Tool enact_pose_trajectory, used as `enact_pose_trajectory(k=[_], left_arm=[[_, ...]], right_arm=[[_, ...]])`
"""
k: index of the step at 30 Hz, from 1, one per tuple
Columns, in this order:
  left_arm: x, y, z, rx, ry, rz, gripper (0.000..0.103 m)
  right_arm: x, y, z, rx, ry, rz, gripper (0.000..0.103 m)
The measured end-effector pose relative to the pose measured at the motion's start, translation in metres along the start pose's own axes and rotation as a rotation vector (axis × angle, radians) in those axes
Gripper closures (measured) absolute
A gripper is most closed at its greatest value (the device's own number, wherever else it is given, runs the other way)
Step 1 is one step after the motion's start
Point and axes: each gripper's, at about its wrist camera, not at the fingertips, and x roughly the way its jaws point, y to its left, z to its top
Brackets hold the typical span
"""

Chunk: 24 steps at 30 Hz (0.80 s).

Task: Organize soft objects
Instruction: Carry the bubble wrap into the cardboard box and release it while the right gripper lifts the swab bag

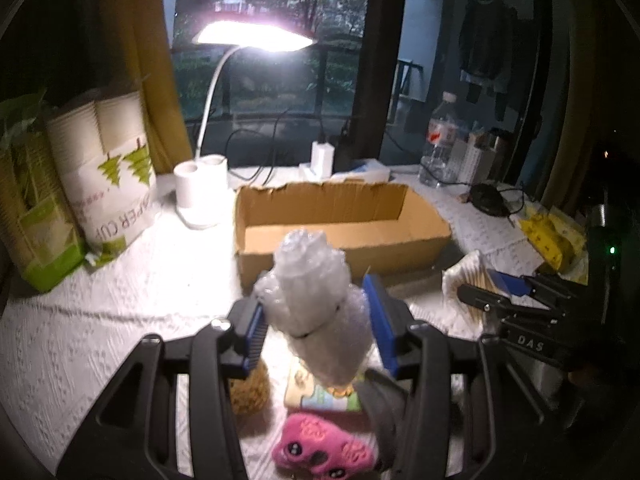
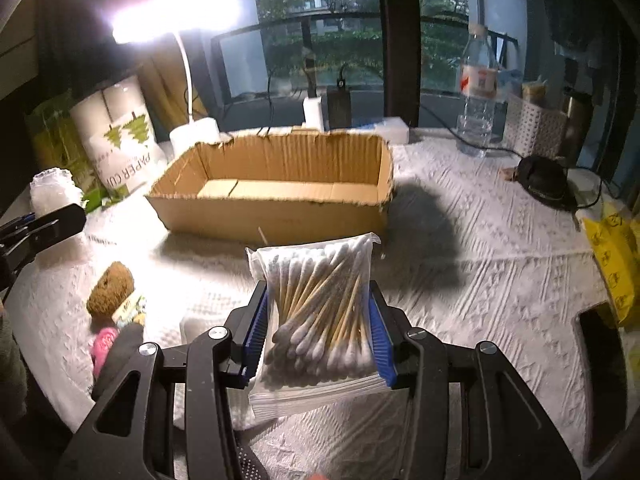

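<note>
My left gripper (image 1: 318, 312) is shut on a roll of clear bubble wrap (image 1: 316, 300) and holds it upright above the table, in front of the open cardboard box (image 1: 344, 224). Under it lie a pink plush toy (image 1: 320, 448), a brown loofah roll (image 1: 250, 396) and a small printed packet (image 1: 320, 396). My right gripper (image 2: 318, 320) is shut on a clear bag of cotton swabs (image 2: 320, 312), held just in front of the cardboard box (image 2: 280, 192), which looks empty. The left gripper and bubble wrap (image 2: 52, 192) show at the left edge of the right wrist view.
A lit desk lamp (image 1: 252, 36), paper cup packs (image 1: 108, 168) and a green carton stand back left. A water bottle (image 2: 478, 88), a white basket (image 2: 532, 128), black cables and a yellow packet (image 2: 612, 256) are to the right. A white textured cloth (image 2: 480, 264) covers the table.
</note>
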Motion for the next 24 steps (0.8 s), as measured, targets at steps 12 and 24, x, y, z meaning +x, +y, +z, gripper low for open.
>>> enact_pose_trajectory(k=[12, 24], left_arm=[[0.009, -0.010, 0.025, 0.058, -0.053, -0.009, 0.056], [0.032, -0.018, 0.055, 0.054, -0.094, -0.074, 0.056]], right_arm=[[-0.008, -0.003, 0.032, -0.025, -0.088, -0.010, 0.055], [-0.010, -0.010, 0.065, -0.013, -0.180, -0.013, 0.055]])
